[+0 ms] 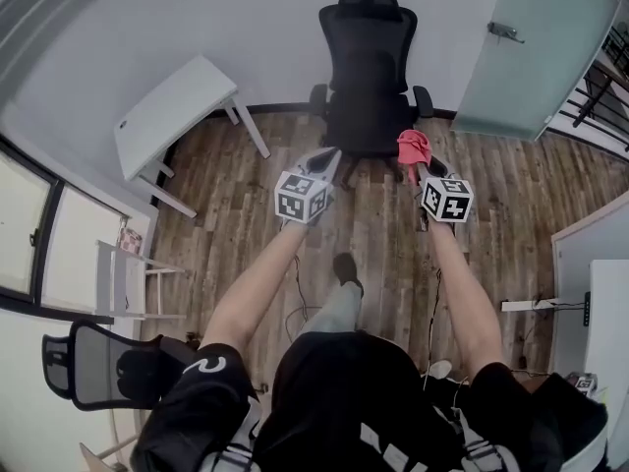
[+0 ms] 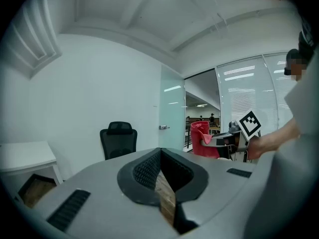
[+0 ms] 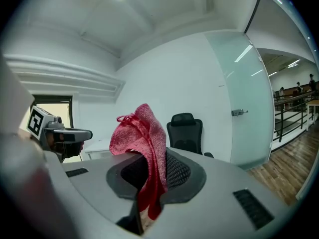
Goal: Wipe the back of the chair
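A black mesh office chair (image 1: 367, 77) stands by the far white wall, its seat toward me; it also shows ahead as the chair (image 2: 118, 139) and the chair (image 3: 185, 132). My right gripper (image 1: 417, 168) is shut on a red knitted cloth (image 1: 412, 147), which bunches above the jaws as the cloth (image 3: 143, 148). My left gripper (image 1: 322, 163) is held level with it, jaws closed and nothing between them. Both grippers hang in the air short of the chair. In the left gripper view the cloth (image 2: 202, 138) appears at the right.
A white desk (image 1: 175, 116) stands left of the chair, with a white shelf (image 1: 126, 278) nearer me. A frosted glass door (image 1: 545, 42) is at the right. Another mesh chair (image 1: 108, 362) sits at my lower left. Cables (image 1: 432, 308) lie on the wood floor.
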{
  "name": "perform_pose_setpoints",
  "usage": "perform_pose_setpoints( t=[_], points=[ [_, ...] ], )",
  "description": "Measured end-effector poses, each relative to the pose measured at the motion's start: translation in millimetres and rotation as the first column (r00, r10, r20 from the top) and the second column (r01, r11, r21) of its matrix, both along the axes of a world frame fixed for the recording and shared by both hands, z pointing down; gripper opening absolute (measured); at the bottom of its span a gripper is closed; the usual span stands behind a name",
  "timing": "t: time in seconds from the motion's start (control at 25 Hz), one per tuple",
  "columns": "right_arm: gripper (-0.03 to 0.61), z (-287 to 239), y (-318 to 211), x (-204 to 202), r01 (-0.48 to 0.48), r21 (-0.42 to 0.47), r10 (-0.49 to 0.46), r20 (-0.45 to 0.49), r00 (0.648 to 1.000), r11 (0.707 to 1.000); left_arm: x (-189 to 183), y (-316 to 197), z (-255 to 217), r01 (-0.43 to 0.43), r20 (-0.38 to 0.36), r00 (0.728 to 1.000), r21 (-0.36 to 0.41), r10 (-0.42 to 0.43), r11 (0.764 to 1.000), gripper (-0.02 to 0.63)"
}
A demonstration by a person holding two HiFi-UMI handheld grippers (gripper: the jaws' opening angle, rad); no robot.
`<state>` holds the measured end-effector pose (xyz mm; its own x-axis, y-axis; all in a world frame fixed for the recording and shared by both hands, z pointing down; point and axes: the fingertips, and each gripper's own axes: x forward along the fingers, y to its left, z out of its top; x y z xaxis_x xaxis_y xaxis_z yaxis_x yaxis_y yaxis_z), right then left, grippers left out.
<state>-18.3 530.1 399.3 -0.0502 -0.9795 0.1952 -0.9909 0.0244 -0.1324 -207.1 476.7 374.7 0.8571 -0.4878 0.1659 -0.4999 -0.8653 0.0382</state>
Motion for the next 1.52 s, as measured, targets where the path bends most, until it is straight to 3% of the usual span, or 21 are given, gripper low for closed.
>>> perform_pose_setpoints(
  t=[0.52,1.16,1.52],
  points=[
    [0.075,-3.3,-191.0,76.8,-0.015,-0.027,0.016,0.052,0.999,1.000,84.0,-182.0,-1.1,-0.035,0.005,0.999,-0.012,0.035,0.999,0.025],
    [0.075,-20.4,-350.8,101.4,0.004,-0.017,-0.003,0.075,0.997,1.000,122.3,-327.1,-3.3,-0.043,-0.024,0.999,-0.012,0.042,0.999,0.025],
    [0.077,-13.6,-488.9,136.2,0.034,-0.011,-0.033,0.096,0.995,0.999,159.3,-451.1,2.3,-0.006,-0.024,1.000,-0.015,0.006,1.000,0.025]
  ],
)
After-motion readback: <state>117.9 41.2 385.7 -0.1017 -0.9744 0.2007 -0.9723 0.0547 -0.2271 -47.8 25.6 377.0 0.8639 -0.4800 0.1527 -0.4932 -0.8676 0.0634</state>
